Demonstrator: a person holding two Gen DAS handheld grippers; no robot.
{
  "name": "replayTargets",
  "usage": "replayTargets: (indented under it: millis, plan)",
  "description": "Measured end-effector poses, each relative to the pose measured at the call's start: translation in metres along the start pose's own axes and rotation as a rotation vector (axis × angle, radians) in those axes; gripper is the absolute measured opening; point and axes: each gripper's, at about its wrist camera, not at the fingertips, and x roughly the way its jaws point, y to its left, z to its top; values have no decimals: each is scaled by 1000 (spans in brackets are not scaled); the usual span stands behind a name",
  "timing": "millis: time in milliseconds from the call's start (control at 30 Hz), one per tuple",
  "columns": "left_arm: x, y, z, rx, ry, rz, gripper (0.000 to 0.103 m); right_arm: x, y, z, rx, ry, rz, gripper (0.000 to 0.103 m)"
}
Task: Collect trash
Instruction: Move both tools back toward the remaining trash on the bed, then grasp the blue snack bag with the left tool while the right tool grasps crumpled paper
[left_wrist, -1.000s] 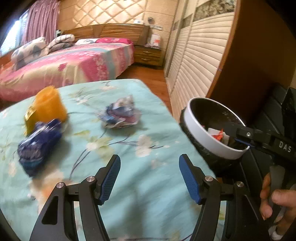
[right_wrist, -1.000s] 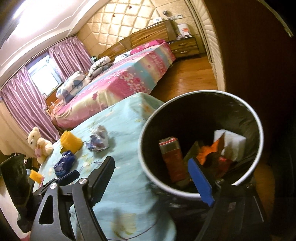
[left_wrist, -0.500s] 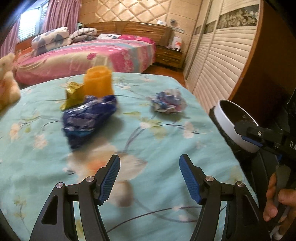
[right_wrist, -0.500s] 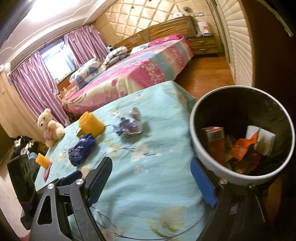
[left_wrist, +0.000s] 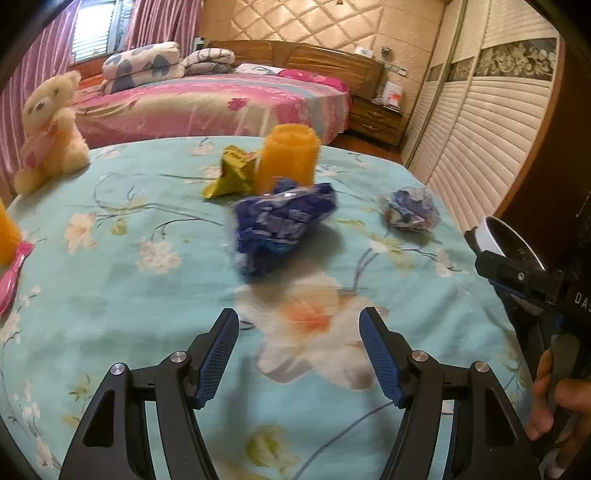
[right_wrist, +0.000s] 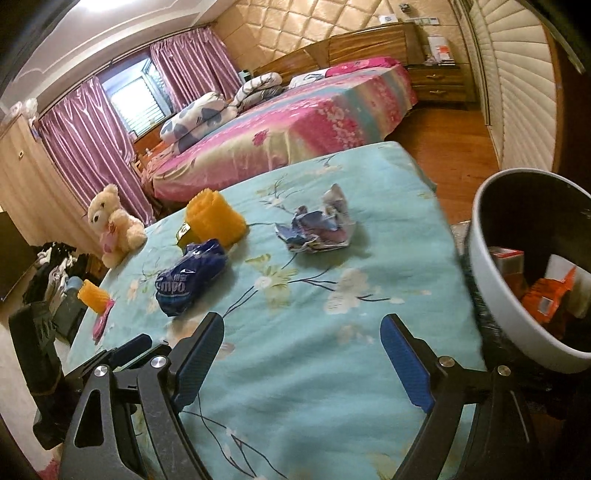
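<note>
A crumpled blue packet (left_wrist: 282, 223) (right_wrist: 190, 282) lies on the floral teal table (left_wrist: 147, 295) straight ahead of my open, empty left gripper (left_wrist: 299, 354). A crumpled blue-white wrapper (left_wrist: 410, 208) (right_wrist: 319, 229) lies to its right, nearer the bin. A gold wrapper (left_wrist: 231, 175) lies beside an orange cup (left_wrist: 288, 158) (right_wrist: 214, 218). The white-rimmed bin (right_wrist: 517, 280) (left_wrist: 487, 236) with a black liner holds red and orange packets. My right gripper (right_wrist: 303, 362) is open and empty over the table, left of the bin.
A teddy bear (left_wrist: 48, 129) (right_wrist: 114, 225) sits at the table's far left edge. A second orange cup (right_wrist: 94, 295) and a pink item (right_wrist: 103, 319) lie at the left edge. A pink bed (left_wrist: 207, 107) stands behind; slatted wardrobe doors (left_wrist: 480, 140) line the right.
Both grippers have swung left, away from the bin and over the table. The blue packet now sits centred before my left gripper. Both grippers stayed open.
</note>
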Motion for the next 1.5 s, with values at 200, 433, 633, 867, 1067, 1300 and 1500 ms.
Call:
replayTargets:
  millis: [200,433,633,867,1067,1300,1500]
  plan:
    - [4,13,8,7,-1,17,71,16,5,5,-19,10,1,88]
    - [22,18,25,50,6,29,74,36,0,15,-15,17,-19,88]
    - [41,21,42,62,23,33,74,54,-4,29,-19,27,-42,88]
    - [59,23,55,62,40,33,74,77,-2,42,-44,54,-52,88]
    - [65,20,61,65,8,41,73,91,-4,50,-58,67,-71,88]
    - [73,6,58,127,10,52,48,93,-10,57,-52,52,-87,70]
    - [65,0,56,116,4,28,39,81,-9,54,-66,29,-81,45]
